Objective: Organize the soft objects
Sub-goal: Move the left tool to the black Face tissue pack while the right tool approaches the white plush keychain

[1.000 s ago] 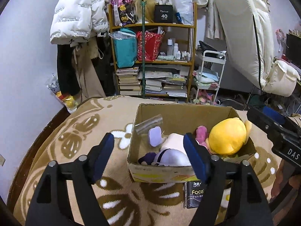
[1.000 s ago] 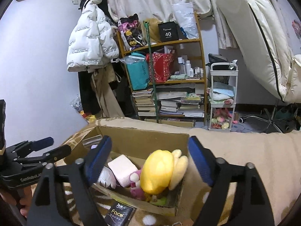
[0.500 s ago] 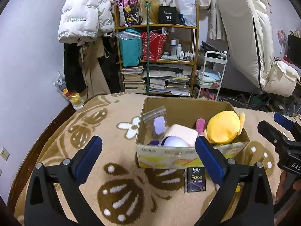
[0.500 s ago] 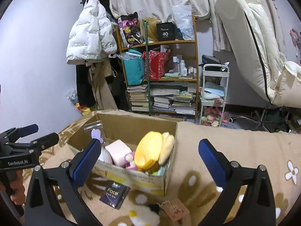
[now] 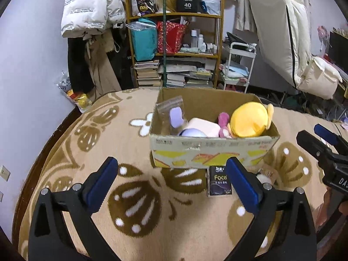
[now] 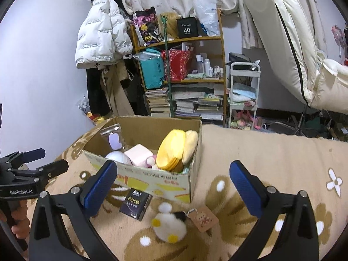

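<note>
A small white plush toy (image 6: 168,225) with a black ear, yellow patches and a card tag (image 6: 203,218) on a short chain lies on the flower-patterned blanket (image 6: 282,156), just near of the cardboard box (image 6: 152,179) and right of a dark tissue pack (image 6: 135,203) marked "Face". It looks light, squashy and unlikely to slip or break; a pinch across its round body would probably serve better than a pull on the tag, which could swing or tear. The tissue pack, soft but flat, would likely want a grip across its short edges. The box already holds a yellow plush (image 5: 249,120), a pink plush (image 5: 223,121), a pale pink block (image 5: 203,127), a lilac-white ball (image 5: 192,133) and a clear zip bag (image 5: 170,109), so the sorting seems well along with these two items left outside. The right gripper (image 6: 173,181) hangs over the toy, its jaws having just been opening and now spread wide with nothing between them; the left gripper (image 5: 173,179) hangs to the left above the blanket, its jaws likewise just opened, wide and empty. Cluttered shelves (image 6: 180,78) and a white puffer jacket (image 6: 100,37) fill the far wall.
</note>
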